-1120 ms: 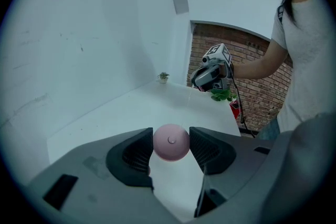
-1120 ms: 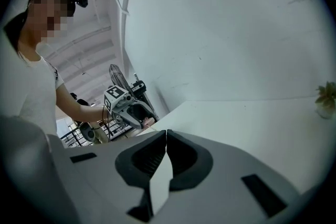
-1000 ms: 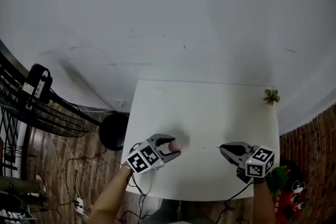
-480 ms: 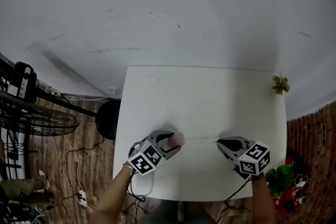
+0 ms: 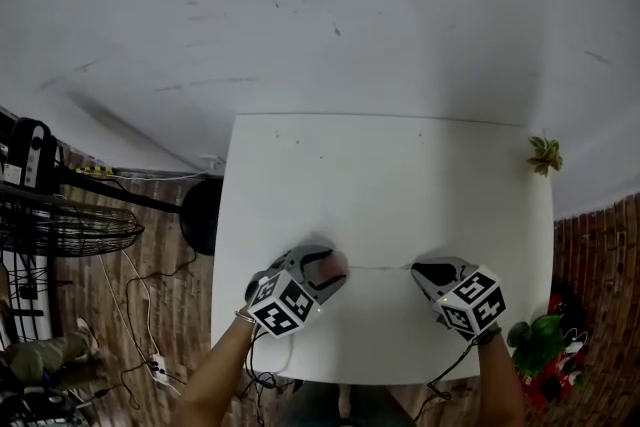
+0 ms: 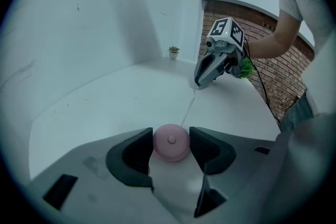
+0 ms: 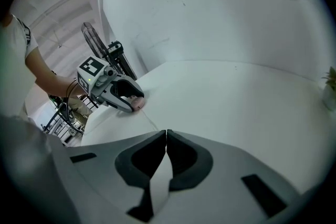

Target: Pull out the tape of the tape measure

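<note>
Two grippers sit low over the matte white tabletop [image 5: 390, 175], forearms reaching in from its near edge. The left gripper's [image 5: 325, 271] jaws clamp a round, smooth pink tape measure [image 6: 171, 142] on the tabletop. The right gripper's [image 7: 166, 136] jaws press together, apparently pinching the thin pale tape [image 6: 188, 107] stretched between them.

Relative to the table [image 5: 400, 175], the right gripper [image 5: 418, 267] edged slightly toward the tape measure [image 5: 333, 265], the tape [image 5: 375, 267] span looks shorter, and the left gripper [image 5: 328, 270] swung toward the far edge.
</note>
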Demonstrator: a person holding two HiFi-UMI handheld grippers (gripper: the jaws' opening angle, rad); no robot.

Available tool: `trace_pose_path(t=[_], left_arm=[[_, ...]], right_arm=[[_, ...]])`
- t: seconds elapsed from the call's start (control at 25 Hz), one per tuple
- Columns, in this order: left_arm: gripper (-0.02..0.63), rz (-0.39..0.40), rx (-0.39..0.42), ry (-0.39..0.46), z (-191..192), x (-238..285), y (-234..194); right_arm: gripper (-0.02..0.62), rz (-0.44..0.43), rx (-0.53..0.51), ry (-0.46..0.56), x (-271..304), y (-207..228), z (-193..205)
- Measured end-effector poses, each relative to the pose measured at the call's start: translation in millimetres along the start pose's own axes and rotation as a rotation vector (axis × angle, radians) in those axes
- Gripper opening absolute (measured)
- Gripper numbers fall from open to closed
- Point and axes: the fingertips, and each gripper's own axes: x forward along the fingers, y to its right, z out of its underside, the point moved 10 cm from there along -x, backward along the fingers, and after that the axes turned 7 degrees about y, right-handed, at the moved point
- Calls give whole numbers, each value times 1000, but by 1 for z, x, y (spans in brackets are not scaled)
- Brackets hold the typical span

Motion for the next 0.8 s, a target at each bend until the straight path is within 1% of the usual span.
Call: trace_pose_path(t=[0.12, 0.36, 0.52, 0.64, 0.72, 0.8], left_arm=[[218, 10, -8, 7, 1, 0, -1], [218, 30, -57, 41, 2, 0, -3], [218, 42, -82, 34, -1, -1, -3], [219, 61, -99, 67, -2, -1, -3], [219, 72, -129, 91, -2, -5, -3], [219, 66, -161, 110, 0, -12, -4]], right_arm=[[8, 6, -6, -13, 3, 0, 0], [8, 2, -13, -3, 5, 1, -1], [11, 2, -35, -17, 9, -2, -1], [27, 15, -46, -16, 9, -3, -1], [49, 19, -40, -5, 6, -3, -1], [61, 25, -32, 10, 1, -4, -2]])
